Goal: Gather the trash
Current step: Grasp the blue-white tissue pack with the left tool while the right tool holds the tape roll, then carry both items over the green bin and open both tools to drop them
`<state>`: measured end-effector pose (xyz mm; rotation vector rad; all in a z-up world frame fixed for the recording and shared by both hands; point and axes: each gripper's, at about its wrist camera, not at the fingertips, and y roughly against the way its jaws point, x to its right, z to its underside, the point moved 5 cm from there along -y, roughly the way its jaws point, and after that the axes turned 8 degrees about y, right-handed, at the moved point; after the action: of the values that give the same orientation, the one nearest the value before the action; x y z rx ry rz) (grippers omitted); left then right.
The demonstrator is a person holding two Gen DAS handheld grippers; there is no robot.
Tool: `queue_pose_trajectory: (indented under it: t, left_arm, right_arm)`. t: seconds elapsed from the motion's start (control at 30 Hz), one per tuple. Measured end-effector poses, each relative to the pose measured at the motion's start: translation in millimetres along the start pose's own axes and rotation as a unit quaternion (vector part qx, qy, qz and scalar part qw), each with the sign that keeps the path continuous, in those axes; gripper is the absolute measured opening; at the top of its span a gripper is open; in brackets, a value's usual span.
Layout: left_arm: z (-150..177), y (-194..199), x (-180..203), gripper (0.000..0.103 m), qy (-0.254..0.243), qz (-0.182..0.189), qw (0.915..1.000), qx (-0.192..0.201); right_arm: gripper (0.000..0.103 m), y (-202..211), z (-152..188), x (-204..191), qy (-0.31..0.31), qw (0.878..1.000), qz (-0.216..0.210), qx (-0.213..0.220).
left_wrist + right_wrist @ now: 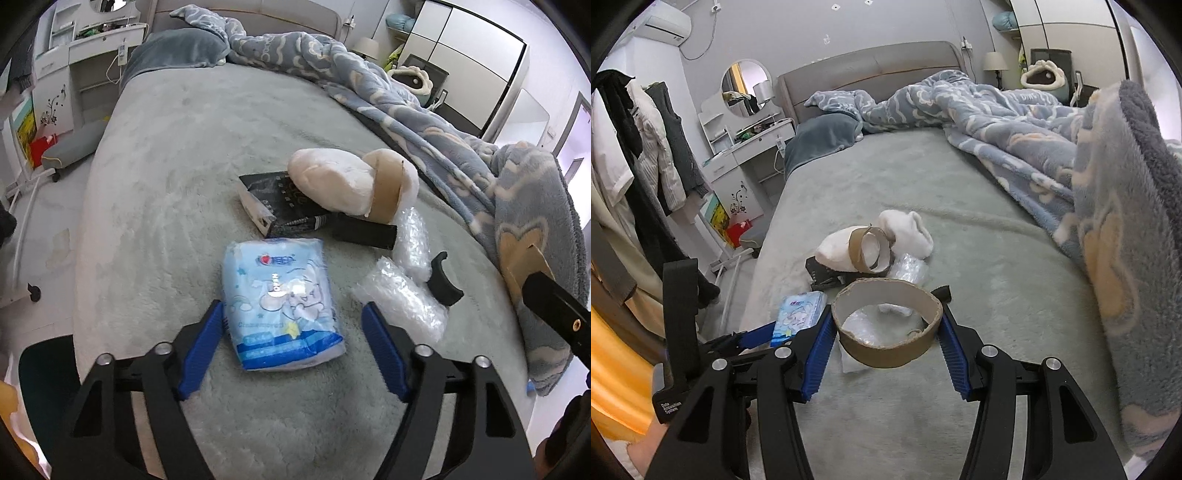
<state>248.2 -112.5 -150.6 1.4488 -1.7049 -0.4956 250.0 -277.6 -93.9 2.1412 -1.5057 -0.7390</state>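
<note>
In the left wrist view a blue tissue pack [280, 295] lies flat on the grey-green bed [184, 166]. My left gripper [293, 308] straddles its near half. The left pad is at the pack's edge and the right pad stands clear of it, so the jaws are open. My right gripper [886, 317] is shut on a brown cardboard tape ring [886, 350], held above the bed. A second cardboard ring [870, 251] leans on a white plush slipper [905, 229]. Bubble wrap [406, 295] lies right of the pack.
Behind the pack lie a black box [273, 199], a black bar [365, 230] and a black curved piece [443, 280]. A blue patterned blanket [1034, 140] is heaped along the bed's right side. The bed's left edge drops to the floor by a white desk [753, 147].
</note>
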Motion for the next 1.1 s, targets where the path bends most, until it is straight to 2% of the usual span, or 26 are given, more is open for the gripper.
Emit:
queue_pose_trajectory:
  t: [0.03, 0.23, 0.47, 0.67, 0.87, 1.1]
  left_arm:
    - [0, 0, 0, 0.063, -0.003, -0.001, 1.0, -0.001]
    - [2, 8, -6, 0.054, -0.049, 0.005, 0.9988, -0.002]
    - [-1, 28, -26, 0.052, -0.072, 0.014, 0.9973, 0.007]
    - [-5, 47, -51, 0.052, -0.088, 0.014, 0.9959, 0.014]
    - [-6, 54, -100, 0.052, -0.073, -0.007, 0.9973, -0.001]
    - [3, 60, -150, 0.052, -0.087, -0.032, 0.9956, -0.018]
  right_arm:
    - [0.056, 0, -1, 0, -0.007, 1.0, -0.004, 0.002]
    - [0.056, -6, -4, -13, -0.007, 1.0, -0.015, 0.002]
    - [0.056, -16, -14, -34, 0.002, 1.0, -0.022, 0.004]
    - [0.055, -36, -19, -67, 0.018, 0.999, -0.037, -0.007]
    - [0.056, -55, -24, -114, 0.052, 0.997, -0.061, -0.018]
    - [0.056, -75, -27, -165, 0.082, 0.992, -0.09, -0.031]
